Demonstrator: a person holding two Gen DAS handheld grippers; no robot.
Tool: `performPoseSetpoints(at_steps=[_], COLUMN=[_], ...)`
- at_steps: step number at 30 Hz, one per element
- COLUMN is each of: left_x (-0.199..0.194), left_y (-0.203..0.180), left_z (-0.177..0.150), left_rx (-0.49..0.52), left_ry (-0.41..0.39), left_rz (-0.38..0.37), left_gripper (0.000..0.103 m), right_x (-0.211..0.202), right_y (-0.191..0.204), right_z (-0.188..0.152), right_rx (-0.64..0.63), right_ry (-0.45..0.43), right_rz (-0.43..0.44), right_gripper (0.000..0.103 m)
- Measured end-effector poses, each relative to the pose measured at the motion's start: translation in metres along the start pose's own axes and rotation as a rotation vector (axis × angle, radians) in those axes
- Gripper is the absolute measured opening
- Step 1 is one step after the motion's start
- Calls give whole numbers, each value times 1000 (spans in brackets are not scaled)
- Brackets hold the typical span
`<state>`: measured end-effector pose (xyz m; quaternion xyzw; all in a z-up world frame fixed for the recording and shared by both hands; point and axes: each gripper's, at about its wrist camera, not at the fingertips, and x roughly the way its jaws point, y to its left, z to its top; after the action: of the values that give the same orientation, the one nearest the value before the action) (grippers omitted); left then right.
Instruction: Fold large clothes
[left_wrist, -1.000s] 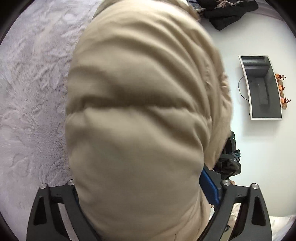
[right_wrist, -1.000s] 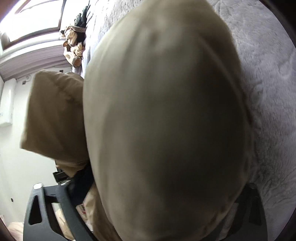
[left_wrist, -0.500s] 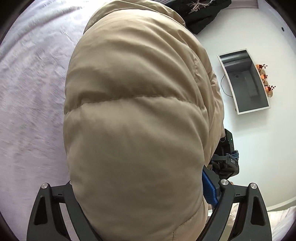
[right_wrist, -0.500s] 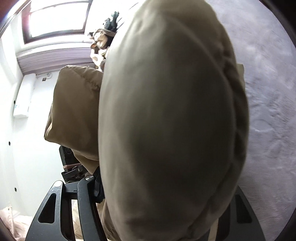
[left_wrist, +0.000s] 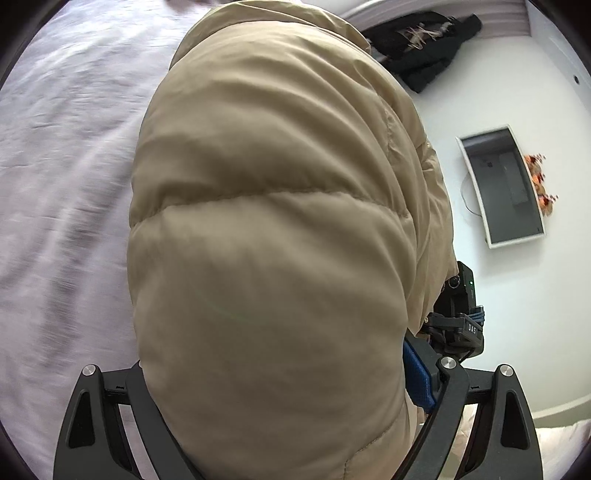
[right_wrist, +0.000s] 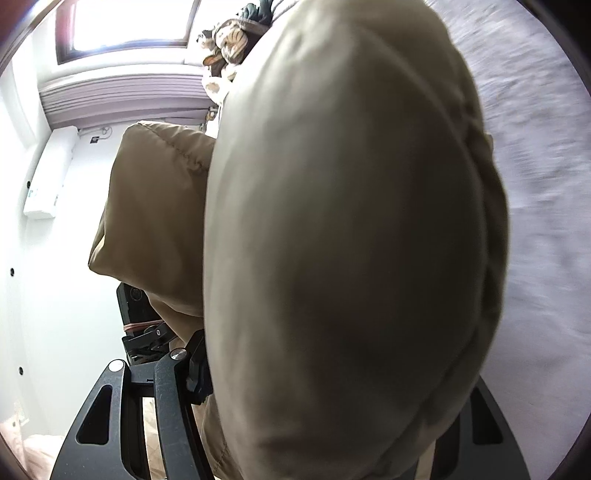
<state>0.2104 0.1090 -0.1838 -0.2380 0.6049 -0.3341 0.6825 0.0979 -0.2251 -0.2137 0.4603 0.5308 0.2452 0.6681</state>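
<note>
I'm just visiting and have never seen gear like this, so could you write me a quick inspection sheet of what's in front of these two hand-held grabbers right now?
Surface: pale lilac plush bedspread, blurred in both views.
Job's things: tan puffer jacket, bulging between both grippers and filling each view.
Clutter: black garment on the white floor beyond the jacket; patterned soft items at the top of the right view, too blurred to identify.
Grippers: left gripper closed on a thick fold of jacket; right gripper likewise, right-hand finger mostly hidden by fabric.
Cables: thin cord beside a white-framed box.
Surroundings: white-framed box, orange flowers, window, white wall unit.
</note>
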Motion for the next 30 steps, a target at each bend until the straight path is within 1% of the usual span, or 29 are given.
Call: performPoseSetpoints(at_steps=[1,4,5,7,8,10,11,13,16,17,19,21,23,25,26,27,28,29,30], left_x=[-4,-5,-4,4,8,9,5,-1,-3,-8,-18,-25,-33,-48,-55,-66,-72,-79,-84], left_y=[13,51,64,94,102,119,125,131,121,120,114,101,93,77,72,61,47,40,29], left_z=[4,12,11,8,2,-3,-5,-8,-16,-18,-22,-27,-34,-40,-42,-45,-44,-46,-45], left_rx=[-11,-43,-56,-93,-106,-132,-136,-127,-106,-95,-66,-28,15,75,103,148,180,212,241], left_ry=[-1,5,9,25,25,14,8,4,-9,-16,-39,-61,-82,-121,-145,-185,-208,-226,-239], left_rz=[9,42,53,77,78,66,61,76,136,172,241,299,344,400,411,416,416,415,406], left_gripper=[92,92,92,93,95,95,96,98,98,98,98,98,98,97,97,94,88,82,77], right_x=[18,55,63,79,86,98,99,98,84,89,72,57,41,26,16,24,20,22,28], right_y=[3,1,-3,-13,-17,-28,-32,-31,-17,1,15,34,53,75,84,97,96,103,106], right_z=[2,10,18,24,26,26,26,24,15,13,2,-13,-32,-51,-48,-49,-52,-59,-66], right_rx=[1,7,13,27,35,59,70,79,47,33,-3,-40,-84,-128,-144,-163,-183,-210,-236], right_ry=[6,20,26,43,49,56,53,49,55,47,9,-39,-89,-125,-131,-134,-134,-129,-124], right_rz=[-1,-19,-30,-63,-81,-121,-134,-156,-242,-279,-361,-451,-511,-513,-508,-507,-510,-525,-543], right_gripper=[66,66,66,66,66,68,68,69,69,69,69,69,68,52,48,42,37,35,29])
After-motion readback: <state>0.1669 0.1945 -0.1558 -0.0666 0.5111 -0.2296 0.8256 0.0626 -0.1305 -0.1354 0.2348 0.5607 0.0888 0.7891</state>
